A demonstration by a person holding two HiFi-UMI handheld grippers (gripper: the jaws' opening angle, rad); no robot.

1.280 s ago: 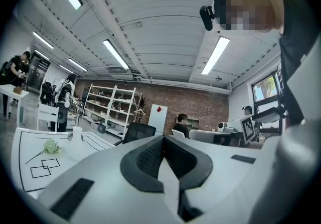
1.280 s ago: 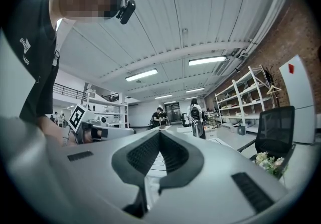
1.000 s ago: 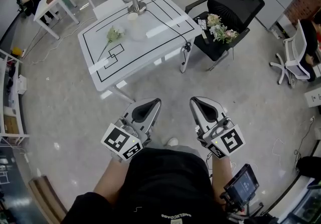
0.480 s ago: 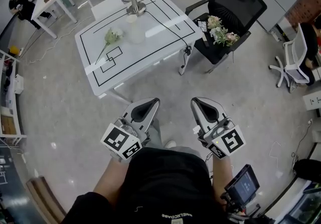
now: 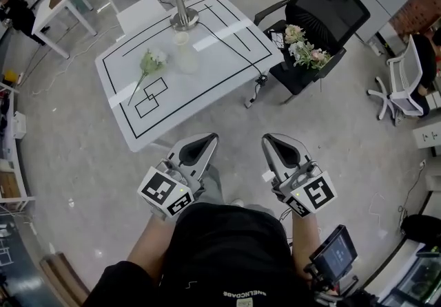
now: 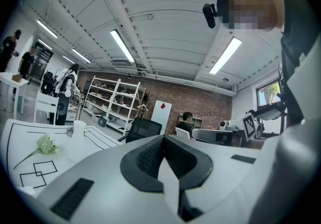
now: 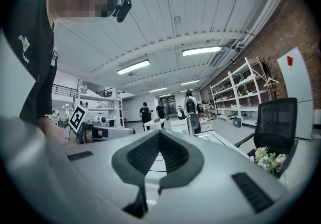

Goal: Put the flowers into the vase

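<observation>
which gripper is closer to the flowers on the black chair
Right. The right gripper is below the chair flowers and slightly left of them in the head view; the left gripper is farther left, below the white table.

Glossy white table [image 5: 227, 68], shiny metal lamp [image 5: 182, 13], frosted translucent vase [image 5: 185, 58], black mesh chair upper right [image 5: 334, 6], smooth polished grey floor [image 5: 83, 161]
</observation>
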